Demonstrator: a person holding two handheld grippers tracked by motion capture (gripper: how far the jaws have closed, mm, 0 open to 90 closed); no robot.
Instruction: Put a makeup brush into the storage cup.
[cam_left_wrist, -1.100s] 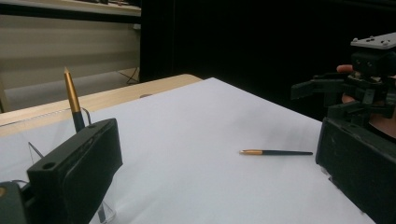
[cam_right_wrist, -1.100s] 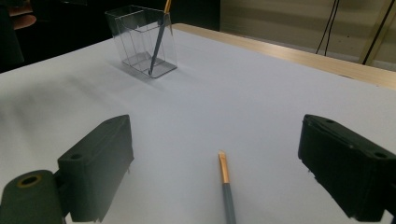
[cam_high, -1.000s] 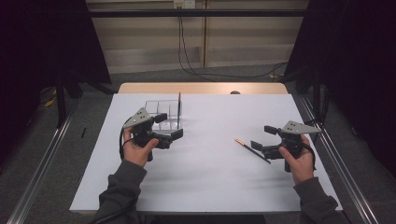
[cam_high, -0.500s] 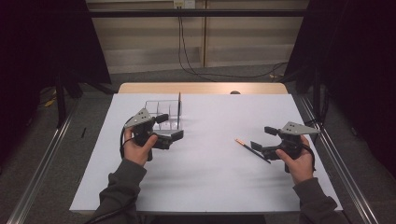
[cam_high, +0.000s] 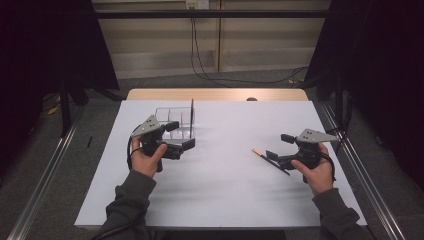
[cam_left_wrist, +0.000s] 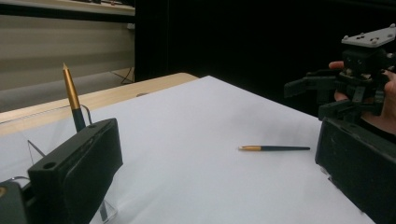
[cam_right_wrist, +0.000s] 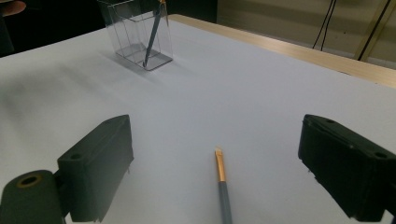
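White table cover (cam_high: 215, 200); wooden table edge (cam_high: 215, 94) beyond; black cables (cam_high: 200, 60) on floor behind.

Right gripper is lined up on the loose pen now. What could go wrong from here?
1. The pen lies flat on the table between the open fingers of the right gripper; a pinch on so thin a thing could roll or skid it away.
2. The clear holder looks light and already has a pen leaning in it; a bump while dropping the second in could tip it.
3. The left gripper sits close beside the holder and might nudge it.
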